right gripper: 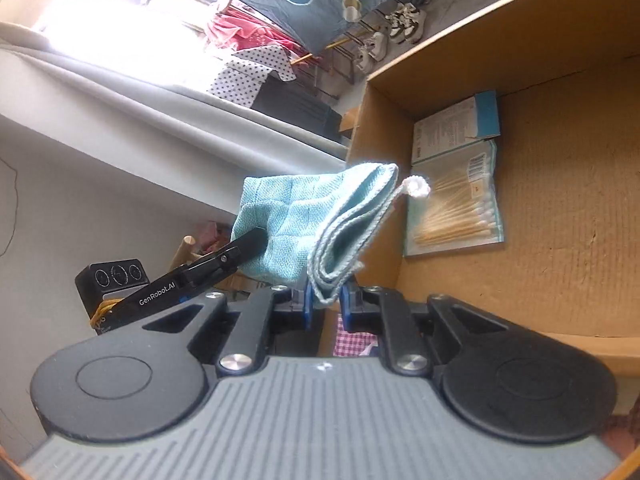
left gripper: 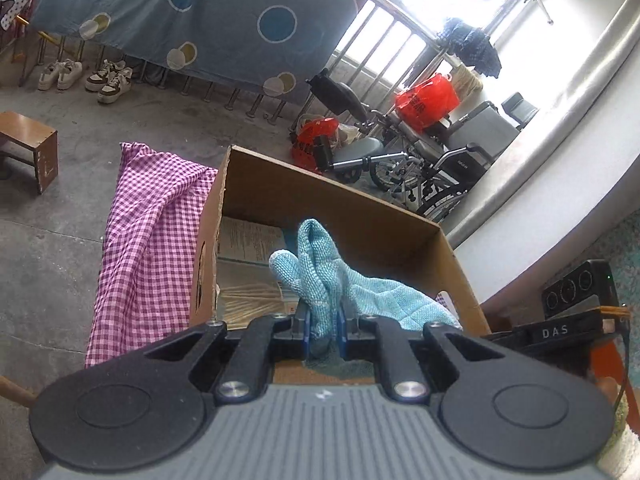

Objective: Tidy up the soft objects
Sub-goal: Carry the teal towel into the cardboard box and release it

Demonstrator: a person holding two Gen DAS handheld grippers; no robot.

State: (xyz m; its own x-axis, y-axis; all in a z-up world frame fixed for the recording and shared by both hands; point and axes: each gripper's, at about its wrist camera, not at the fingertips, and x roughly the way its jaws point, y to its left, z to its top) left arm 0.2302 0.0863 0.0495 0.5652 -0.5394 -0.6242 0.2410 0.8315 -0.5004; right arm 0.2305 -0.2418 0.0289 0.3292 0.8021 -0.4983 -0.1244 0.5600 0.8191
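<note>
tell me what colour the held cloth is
Light blue cloth, clearest in the right wrist view.

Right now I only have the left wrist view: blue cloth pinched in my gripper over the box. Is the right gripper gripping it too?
Observer: Yes. The right gripper is shut on the blue cloth, clamping its stacked folded edges.
Operator: What is in the box below?
Observer: A clear pack of cotton swabs lies flat on the floor of the cardboard box, with a small printed carton right beside it.
Operator: Any loose bits on the cloth?
Observer: A white loop sticks out at one corner.
</note>
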